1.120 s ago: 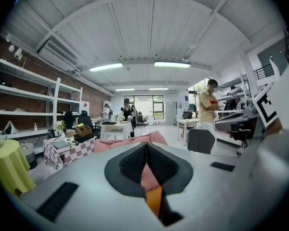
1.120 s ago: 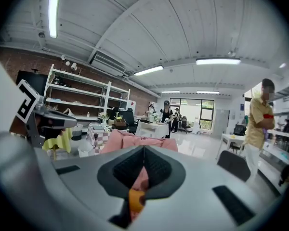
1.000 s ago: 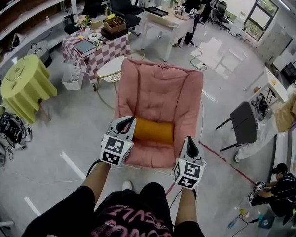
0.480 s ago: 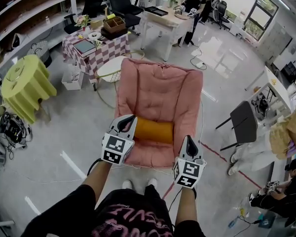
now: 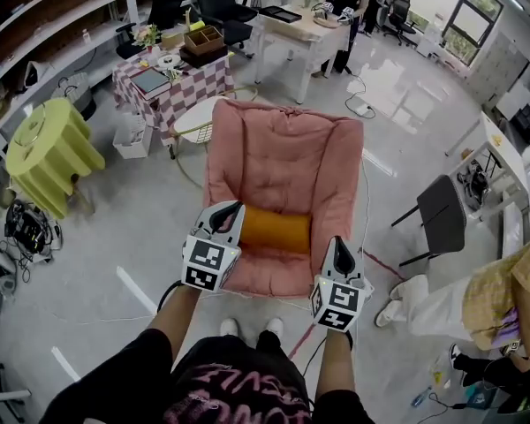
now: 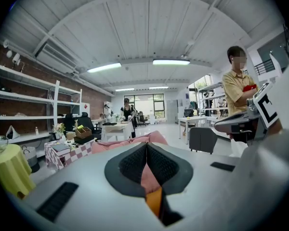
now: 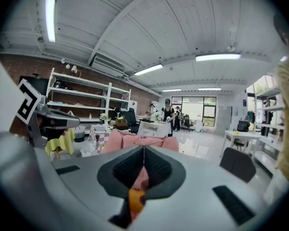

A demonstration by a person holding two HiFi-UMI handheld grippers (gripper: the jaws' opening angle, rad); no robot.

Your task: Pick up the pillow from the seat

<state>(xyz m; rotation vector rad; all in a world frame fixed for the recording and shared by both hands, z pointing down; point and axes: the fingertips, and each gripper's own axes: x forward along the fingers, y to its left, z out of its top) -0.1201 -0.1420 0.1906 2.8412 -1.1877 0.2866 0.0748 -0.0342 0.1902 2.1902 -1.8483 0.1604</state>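
Observation:
An orange bolster pillow (image 5: 275,230) lies across the seat of a pink padded chair (image 5: 287,162), against its backrest. My left gripper (image 5: 227,211) hovers at the seat's left front corner, just left of the pillow's end, jaws shut and empty. My right gripper (image 5: 338,253) hangs near the seat's right front edge, also shut with nothing in it. In the left gripper view a sliver of the pillow (image 6: 154,199) shows below the closed jaws of the left gripper (image 6: 147,150). The right gripper view shows the pillow (image 7: 136,199) likewise under the right gripper (image 7: 144,154).
A dark chair (image 5: 440,214) stands right of the pink chair. A person in a yellow shirt (image 5: 495,296) is at the right edge. A checkered table (image 5: 170,78), a yellow-draped table (image 5: 49,151) and a white desk (image 5: 302,32) stand behind and to the left.
Both grippers have crept slightly forward toward the chair. The person at the right has walked down and closer along the right edge.

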